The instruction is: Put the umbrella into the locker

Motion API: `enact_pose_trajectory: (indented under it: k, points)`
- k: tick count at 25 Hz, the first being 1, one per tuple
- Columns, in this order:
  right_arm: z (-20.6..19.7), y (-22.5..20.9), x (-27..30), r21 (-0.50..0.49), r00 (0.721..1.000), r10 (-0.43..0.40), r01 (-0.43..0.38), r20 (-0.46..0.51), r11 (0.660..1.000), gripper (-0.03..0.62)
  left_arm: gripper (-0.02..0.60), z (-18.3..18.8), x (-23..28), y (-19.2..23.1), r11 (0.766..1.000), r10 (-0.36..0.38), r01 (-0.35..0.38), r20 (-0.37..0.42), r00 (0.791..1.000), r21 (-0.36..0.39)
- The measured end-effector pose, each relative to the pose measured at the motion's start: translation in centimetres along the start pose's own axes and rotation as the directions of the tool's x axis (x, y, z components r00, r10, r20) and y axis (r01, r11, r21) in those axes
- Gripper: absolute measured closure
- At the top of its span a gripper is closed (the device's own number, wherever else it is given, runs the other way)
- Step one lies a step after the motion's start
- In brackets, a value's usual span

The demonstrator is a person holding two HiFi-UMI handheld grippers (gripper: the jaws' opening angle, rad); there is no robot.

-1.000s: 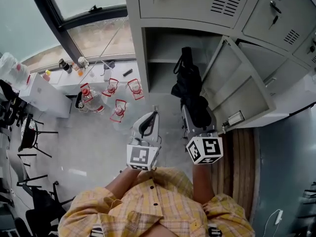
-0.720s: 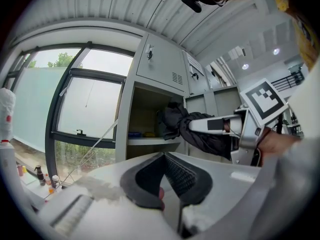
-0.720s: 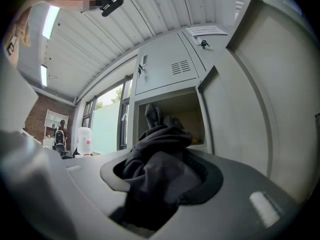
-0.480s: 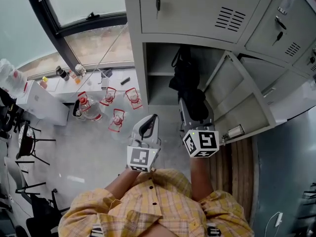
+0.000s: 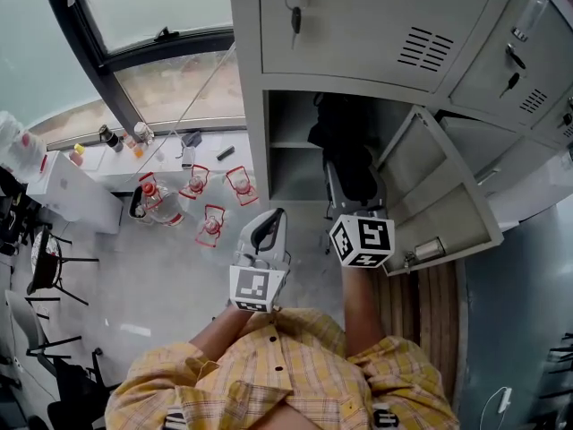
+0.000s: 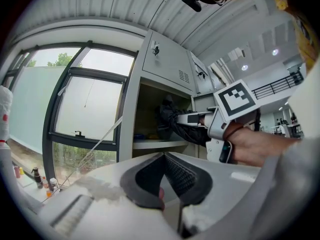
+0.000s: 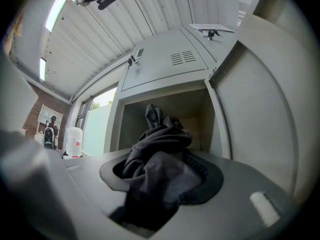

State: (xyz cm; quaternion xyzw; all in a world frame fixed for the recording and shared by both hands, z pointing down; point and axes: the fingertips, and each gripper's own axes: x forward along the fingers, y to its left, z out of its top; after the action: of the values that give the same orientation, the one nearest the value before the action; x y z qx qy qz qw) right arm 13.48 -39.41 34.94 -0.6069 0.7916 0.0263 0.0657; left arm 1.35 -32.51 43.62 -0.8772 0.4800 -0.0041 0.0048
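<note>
A folded black umbrella (image 5: 343, 141) reaches into the open locker compartment (image 5: 277, 141), above the shelf (image 5: 288, 195). My right gripper (image 5: 347, 184) is shut on it, and its marker cube (image 5: 362, 240) is just outside the opening. In the right gripper view the dark cloth (image 7: 159, 166) bulges between the jaws and points at the compartment (image 7: 200, 124). The locker door (image 5: 443, 195) stands swung open to the right. My left gripper (image 5: 268, 227) hangs left of the right one, in front of the locker, shut with nothing in it (image 6: 163, 156). The left gripper view shows the umbrella (image 6: 172, 125) entering the locker.
An upper locker door (image 5: 358, 16) with keys (image 5: 294, 7) hanging in its lock is above the opening. Water jugs with red handles (image 5: 201, 195) stand on the floor at the left below the window sill (image 5: 134, 141). Chairs (image 5: 45, 267) are at the far left.
My right gripper has carried the umbrella forward, so its top is now deeper inside the compartment. The left gripper has barely shifted in the head view.
</note>
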Motion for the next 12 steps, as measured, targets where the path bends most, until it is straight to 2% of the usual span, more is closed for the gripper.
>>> enact_pose_trajectory:
  k: [12]
  points:
    - [0.0, -1.0, 4.9, -0.078, 0.999, -0.040, 0.041, 0.019, 0.996, 0.367, 0.586, -0.3, 1.0, 1.6, 1.000, 0.003, -0.003, -0.003, 1.000, 0.015]
